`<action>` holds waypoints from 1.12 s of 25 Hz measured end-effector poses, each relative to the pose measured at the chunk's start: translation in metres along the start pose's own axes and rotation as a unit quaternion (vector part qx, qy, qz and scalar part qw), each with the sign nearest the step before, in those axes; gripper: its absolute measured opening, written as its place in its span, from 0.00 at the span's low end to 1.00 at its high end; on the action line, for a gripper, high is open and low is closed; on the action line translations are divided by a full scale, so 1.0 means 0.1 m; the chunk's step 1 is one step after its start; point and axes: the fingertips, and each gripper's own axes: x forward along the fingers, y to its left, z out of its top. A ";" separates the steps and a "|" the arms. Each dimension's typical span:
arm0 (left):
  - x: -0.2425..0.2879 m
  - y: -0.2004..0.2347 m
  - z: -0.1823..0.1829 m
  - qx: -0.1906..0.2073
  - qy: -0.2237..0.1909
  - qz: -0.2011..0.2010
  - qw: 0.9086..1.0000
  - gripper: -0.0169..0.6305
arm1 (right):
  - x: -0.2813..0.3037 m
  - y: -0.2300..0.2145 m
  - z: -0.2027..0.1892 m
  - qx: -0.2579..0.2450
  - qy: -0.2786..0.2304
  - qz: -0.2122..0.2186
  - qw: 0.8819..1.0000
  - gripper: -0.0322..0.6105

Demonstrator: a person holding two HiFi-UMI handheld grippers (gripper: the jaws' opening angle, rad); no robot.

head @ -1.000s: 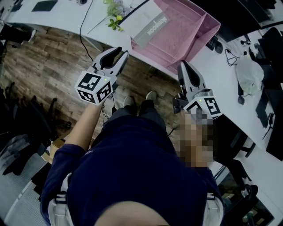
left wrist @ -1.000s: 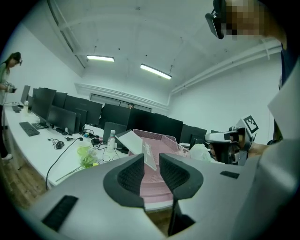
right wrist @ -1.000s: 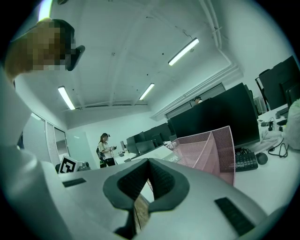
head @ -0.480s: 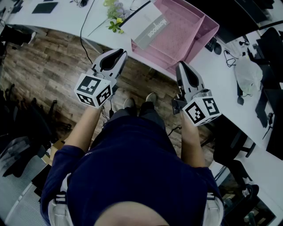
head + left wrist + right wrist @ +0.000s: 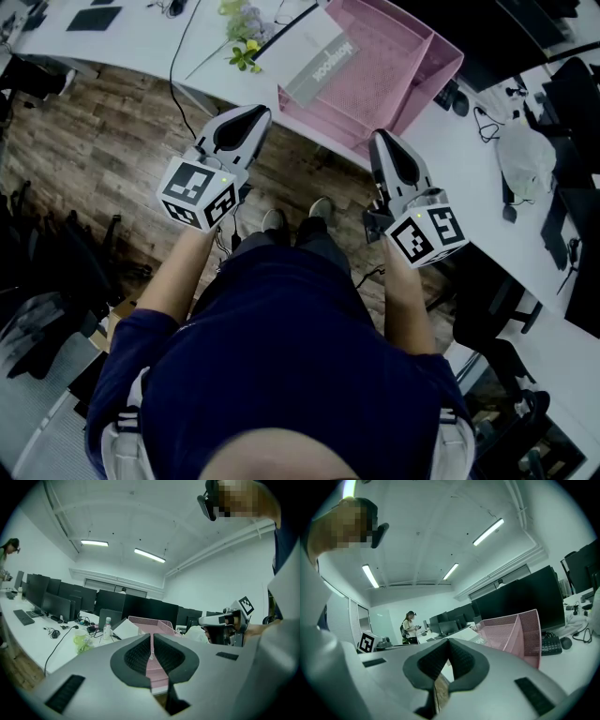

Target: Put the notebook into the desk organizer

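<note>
Flowers [image 5: 242, 33] sit left of the pink mesh organizer [image 5: 398, 70], with the white notebook [image 5: 314, 52] on its left edge. The left gripper [image 5: 255, 114] has jaws just closing on nothing, and the right gripper [image 5: 380, 141] is clenched empty.

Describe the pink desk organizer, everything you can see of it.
The desk organizer is a pink tray of fine wire mesh, with raised walls and a second compartment beside the first. It sits open side up on the white desk, near the desk's edge. A white notebook with printed lettering rests against its left side.
</note>
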 end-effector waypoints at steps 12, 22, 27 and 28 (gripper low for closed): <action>0.00 0.02 -0.01 -0.003 0.001 0.004 1.000 0.09 | 0.03 0.02 -0.02 -0.009 0.007 0.006 1.000 0.06; 0.05 0.03 -0.01 -0.006 0.004 0.006 1.000 0.09 | 0.04 -0.02 -0.02 -0.007 0.007 0.007 1.000 0.06; 0.08 0.04 -0.02 -0.008 0.006 0.006 1.000 0.09 | 0.06 -0.04 -0.01 -0.007 0.007 0.008 1.000 0.06; 0.09 0.04 -0.02 -0.008 0.006 0.006 1.000 0.09 | 0.06 -0.05 -0.01 -0.007 0.007 0.008 1.000 0.06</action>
